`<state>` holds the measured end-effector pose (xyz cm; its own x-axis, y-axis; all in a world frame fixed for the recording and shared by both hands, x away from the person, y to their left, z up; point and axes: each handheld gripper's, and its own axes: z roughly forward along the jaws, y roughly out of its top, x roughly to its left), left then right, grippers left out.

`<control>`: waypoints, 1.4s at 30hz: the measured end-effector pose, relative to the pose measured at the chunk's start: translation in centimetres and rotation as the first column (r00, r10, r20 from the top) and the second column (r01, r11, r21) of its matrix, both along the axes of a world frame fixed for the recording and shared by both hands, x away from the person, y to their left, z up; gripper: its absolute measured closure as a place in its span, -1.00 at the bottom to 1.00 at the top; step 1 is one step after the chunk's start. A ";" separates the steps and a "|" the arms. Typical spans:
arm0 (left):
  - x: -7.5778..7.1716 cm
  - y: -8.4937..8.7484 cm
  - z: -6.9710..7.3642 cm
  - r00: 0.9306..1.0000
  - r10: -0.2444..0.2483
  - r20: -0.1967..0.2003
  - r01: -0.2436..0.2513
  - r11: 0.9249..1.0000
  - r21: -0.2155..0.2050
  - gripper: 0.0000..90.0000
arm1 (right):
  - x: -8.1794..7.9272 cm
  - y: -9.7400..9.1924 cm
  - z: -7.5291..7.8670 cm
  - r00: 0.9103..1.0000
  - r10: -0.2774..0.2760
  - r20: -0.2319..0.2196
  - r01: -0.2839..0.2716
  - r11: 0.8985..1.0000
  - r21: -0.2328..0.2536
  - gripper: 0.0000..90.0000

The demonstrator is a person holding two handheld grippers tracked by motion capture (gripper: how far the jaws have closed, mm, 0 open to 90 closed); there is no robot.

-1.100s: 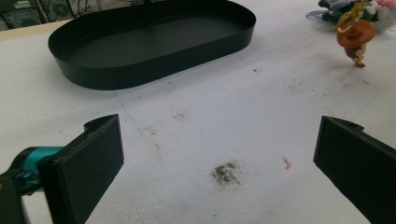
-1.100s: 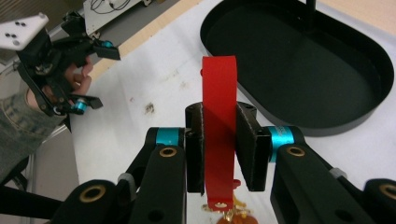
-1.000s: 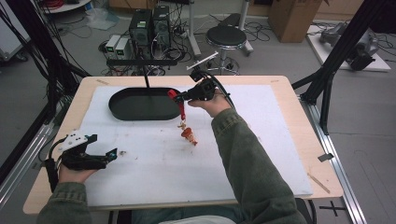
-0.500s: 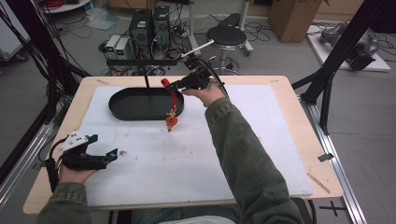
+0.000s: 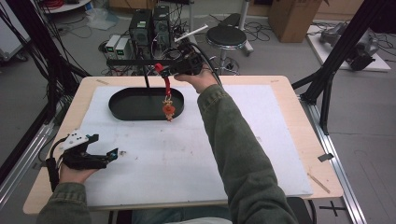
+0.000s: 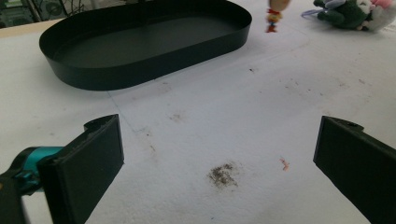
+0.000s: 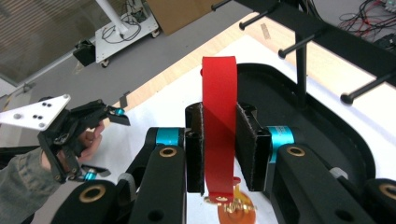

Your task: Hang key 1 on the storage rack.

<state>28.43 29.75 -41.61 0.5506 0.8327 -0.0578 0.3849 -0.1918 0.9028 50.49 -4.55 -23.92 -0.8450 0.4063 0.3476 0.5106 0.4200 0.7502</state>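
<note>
Right gripper (image 5: 164,71) raised high at end of outstretched right arm, jaws clamped tight, pointing toward person's left. Green sleeve runs from bottom edge up to it. Left gripper (image 5: 113,153) low, resting near person's side, jaws spread wide apart, nothing between them. Left hand (image 5: 74,171) grips its handle from behind.

Rack pegs (image 7: 299,44) above black tray (image 5: 122,110)
</note>
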 end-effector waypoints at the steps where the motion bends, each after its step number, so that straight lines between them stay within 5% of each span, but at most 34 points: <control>1: 0.0 -0.1 0.0 1.000 -0.001 0.001 0.001 1.000 -0.004 -0.95 | 0.2 0.3 0.1 1.000 -0.004 0.000 0.004 1.000 -0.010 0.66; 11: 0.2 0.0 0.0 1.000 -0.007 0.004 0.007 1.000 -0.016 -0.95 | 2.6 2.9 -0.7 0.999 -0.036 -0.019 0.036 0.999 -0.012 0.66; 23: 0.3 0.3 0.0 1.000 0.000 0.004 0.000 1.000 -0.028 -0.95 | 5.0 3.8 -0.3 0.994 -0.109 -0.026 0.109 0.994 0.014 0.66; 31: 0.2 0.2 0.0 1.000 -0.007 0.000 0.007 1.000 -0.013 -0.95 | 6.5 4.0 -0.4 0.983 -0.179 -0.052 0.182 0.980 0.075 0.66; 42: 0.4 0.0 -0.1 1.000 -0.010 -0.008 0.010 1.000 -0.004 -0.95 | 7.5 4.6 -0.4 0.974 -0.218 -0.059 0.222 0.972 0.079 0.66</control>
